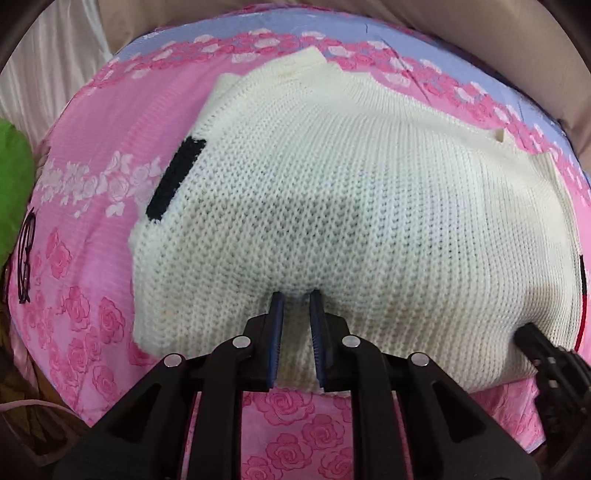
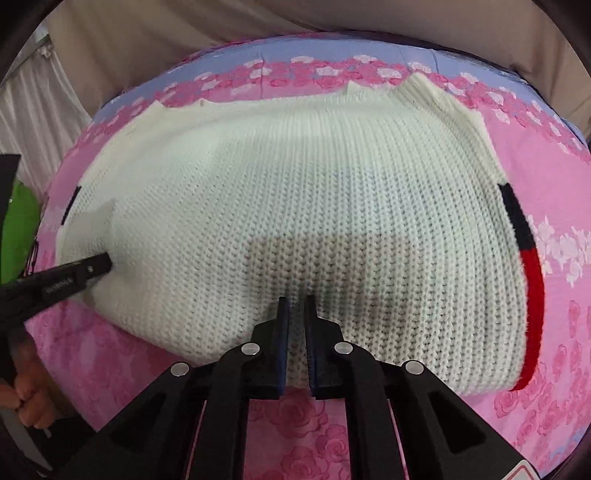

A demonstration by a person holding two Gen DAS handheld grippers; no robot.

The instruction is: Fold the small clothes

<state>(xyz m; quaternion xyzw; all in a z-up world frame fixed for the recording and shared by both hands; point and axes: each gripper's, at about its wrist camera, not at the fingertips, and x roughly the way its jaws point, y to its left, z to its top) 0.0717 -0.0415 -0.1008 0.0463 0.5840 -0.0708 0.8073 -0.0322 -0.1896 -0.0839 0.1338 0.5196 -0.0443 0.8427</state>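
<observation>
A small cream knit sweater (image 1: 332, 206) lies flat on a pink rose-print sheet (image 1: 81, 206), with a black stripe (image 1: 175, 179) on one edge and a black-and-red stripe (image 2: 526, 258) on the other. My left gripper (image 1: 297, 293) is shut on the sweater's near hem, left of middle. My right gripper (image 2: 295, 299) is shut on the same hem further right. Each gripper shows in the other's view: the right gripper (image 1: 532, 338) at the lower right, the left gripper (image 2: 99, 264) at the left. The sweater (image 2: 295, 192) fills the right wrist view.
A green cloth (image 1: 14, 192) lies off the sheet's left edge. A blue band (image 2: 332, 51) borders the sheet's far side, with beige fabric (image 2: 258, 22) behind. Pink sheet (image 2: 288, 417) shows below the hem.
</observation>
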